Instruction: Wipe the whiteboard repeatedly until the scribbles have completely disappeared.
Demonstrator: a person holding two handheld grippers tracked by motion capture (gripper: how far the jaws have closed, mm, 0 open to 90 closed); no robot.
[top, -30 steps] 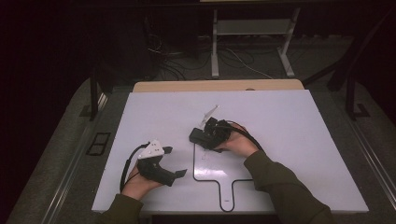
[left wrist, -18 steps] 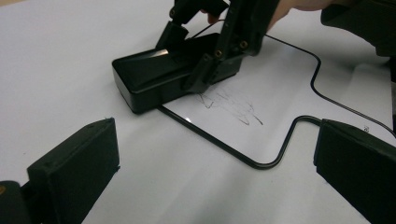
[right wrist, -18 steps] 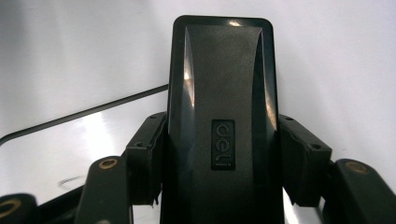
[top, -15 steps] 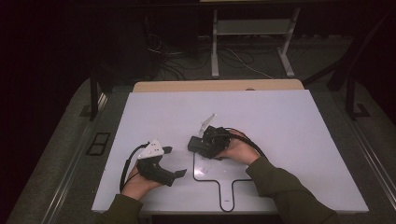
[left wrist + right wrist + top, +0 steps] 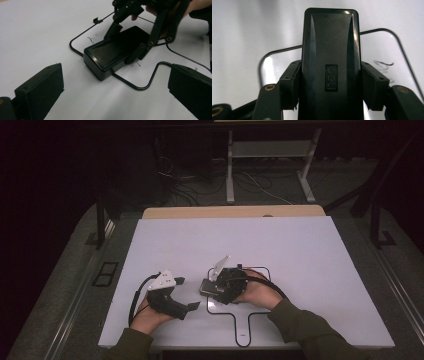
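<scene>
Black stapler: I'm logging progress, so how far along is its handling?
Done: the right hand-held gripper has clamped the black stapler by its sides. In hand: the stapler sits on the outline drawn on the white board. Left: the left hand-held gripper is open beside it; the goal is unclear.

Left tool [image 5: 186, 294] agape; right tool [image 5: 331, 82] clamped

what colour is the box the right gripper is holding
Black and glossy: the box, clamped in the right gripper, shows best in the right gripper view.
</scene>
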